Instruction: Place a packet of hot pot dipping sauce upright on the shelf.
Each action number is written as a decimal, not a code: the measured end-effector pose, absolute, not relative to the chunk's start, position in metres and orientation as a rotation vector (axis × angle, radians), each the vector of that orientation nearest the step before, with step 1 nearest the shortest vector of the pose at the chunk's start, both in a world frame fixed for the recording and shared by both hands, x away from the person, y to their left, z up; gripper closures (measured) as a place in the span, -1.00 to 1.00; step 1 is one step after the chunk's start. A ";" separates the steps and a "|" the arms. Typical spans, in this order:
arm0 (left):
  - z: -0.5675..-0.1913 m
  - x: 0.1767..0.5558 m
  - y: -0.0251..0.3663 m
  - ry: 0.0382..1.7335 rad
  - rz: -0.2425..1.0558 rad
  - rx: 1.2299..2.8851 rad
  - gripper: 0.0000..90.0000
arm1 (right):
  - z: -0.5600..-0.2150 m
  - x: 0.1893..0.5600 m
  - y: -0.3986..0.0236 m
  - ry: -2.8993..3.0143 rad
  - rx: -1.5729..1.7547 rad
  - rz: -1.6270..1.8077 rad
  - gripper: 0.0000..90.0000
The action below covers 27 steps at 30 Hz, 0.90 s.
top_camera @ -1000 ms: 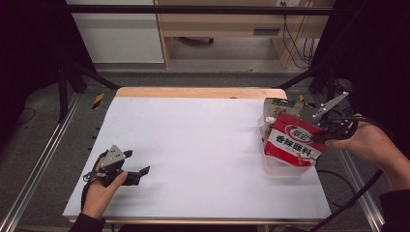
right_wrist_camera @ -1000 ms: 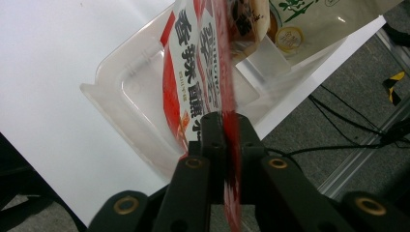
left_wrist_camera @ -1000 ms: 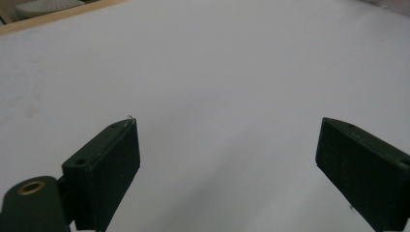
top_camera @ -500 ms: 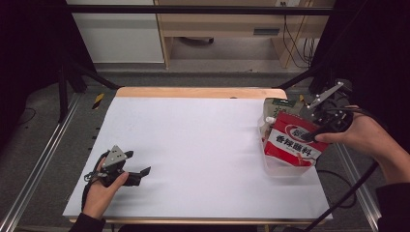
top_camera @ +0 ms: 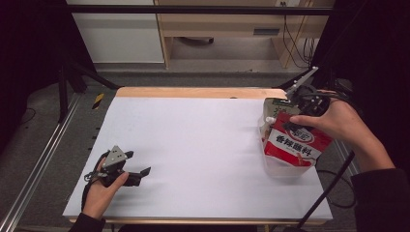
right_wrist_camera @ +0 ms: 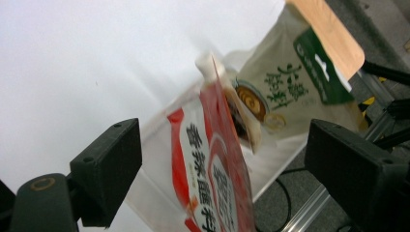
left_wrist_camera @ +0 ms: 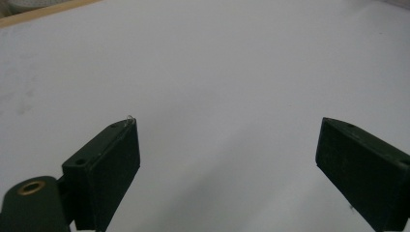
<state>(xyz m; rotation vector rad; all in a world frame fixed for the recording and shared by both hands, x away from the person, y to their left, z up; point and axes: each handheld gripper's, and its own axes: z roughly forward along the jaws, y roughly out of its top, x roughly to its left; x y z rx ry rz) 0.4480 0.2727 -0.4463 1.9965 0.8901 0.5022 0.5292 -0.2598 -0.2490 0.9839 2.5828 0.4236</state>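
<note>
Your right tool (right_wrist_camera: 222, 169) has its two black block-shaped jaws spread wide, gripping nothing, with the red-and-white spouted pouch (right_wrist_camera: 212, 174) standing edge-on in the gap between them, its glossy film printed with Chinese characters and its white spout at the top. Just behind that pouch, farther from the tool, a beige pouch (right_wrist_camera: 290, 82) with a green label leans in the same clear plastic bin (top_camera: 283, 169) at the right edge of the smooth white counter (top_camera: 203, 145). Your left tool (left_wrist_camera: 227, 159) rests low on the bare counter, well apart from the pouches, jaws spread wide with nothing between them.
</note>
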 end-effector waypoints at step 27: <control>-0.447 0.448 0.271 0.881 0.499 2.014 -0.81 | -0.226 0.536 -0.201 2.269 1.053 0.820 -0.78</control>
